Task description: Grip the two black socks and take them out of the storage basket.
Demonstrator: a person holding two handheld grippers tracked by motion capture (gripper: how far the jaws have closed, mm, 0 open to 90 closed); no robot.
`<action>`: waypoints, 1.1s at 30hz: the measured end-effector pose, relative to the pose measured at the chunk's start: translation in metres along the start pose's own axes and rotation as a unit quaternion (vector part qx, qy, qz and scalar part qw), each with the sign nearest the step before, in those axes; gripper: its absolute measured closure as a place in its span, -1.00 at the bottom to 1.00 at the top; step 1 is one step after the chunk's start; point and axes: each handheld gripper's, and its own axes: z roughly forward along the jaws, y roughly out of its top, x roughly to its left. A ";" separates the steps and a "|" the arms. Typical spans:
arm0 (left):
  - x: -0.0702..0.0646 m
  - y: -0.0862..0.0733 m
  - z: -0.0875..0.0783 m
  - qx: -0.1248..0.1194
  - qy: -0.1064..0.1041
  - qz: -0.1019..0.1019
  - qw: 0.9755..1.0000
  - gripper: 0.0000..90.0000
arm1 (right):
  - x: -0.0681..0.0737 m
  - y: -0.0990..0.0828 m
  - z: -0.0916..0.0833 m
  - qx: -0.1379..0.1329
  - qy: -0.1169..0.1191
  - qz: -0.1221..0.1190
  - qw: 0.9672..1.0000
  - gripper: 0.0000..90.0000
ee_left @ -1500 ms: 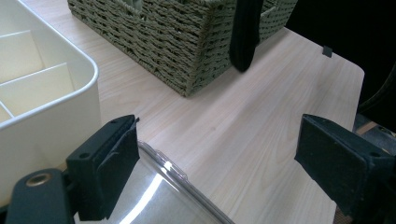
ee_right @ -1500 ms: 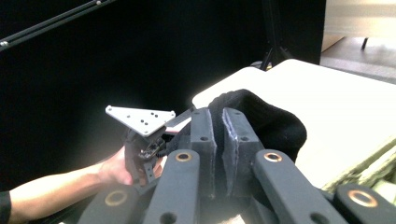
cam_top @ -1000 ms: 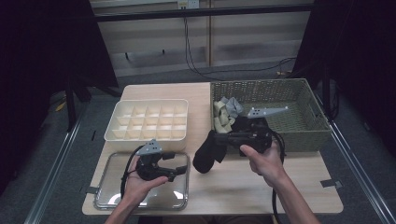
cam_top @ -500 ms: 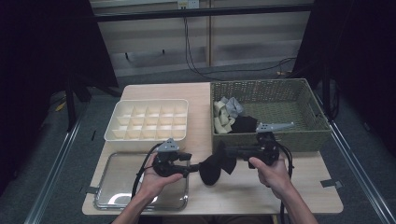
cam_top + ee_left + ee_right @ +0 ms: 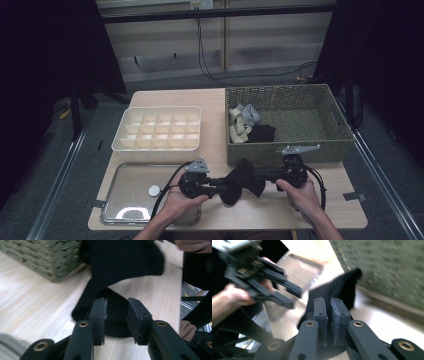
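Dark curtains are closing in around the pale wooden worktop [image 5: 280,210] where I am working. My right tongs [image 5: 329,307] are clamping a black sock [image 5: 243,181] by one end, holding it just above the worktop in front of the wicker basket [image 5: 300,150]. My left tongs [image 5: 116,312] have just been closing; they are standing narrow with the sock's other end lying between them, though the pads are not pressing on it yet, as the left gripper view shows.

I judge that I am taking a two-handed hold on the sock, probably to fold or stretch it. The next move calls for my left tongs to finish pinching the cloth squarely, without dragging it out of the right grip.

Counting: one black sock in hand, one basket with a few more pieces of cloth [image 5: 245,122] heaped at its left end, one white divided box [image 5: 159,128], one metal tray [image 5: 125,200] with one small white disc [image 5: 154,190] on it.
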 end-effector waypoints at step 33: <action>0.015 -0.002 0.002 0.013 0.003 -0.001 1.000 0.43 | 0.005 -0.033 0.019 0.074 -0.067 -0.015 0.995 0.49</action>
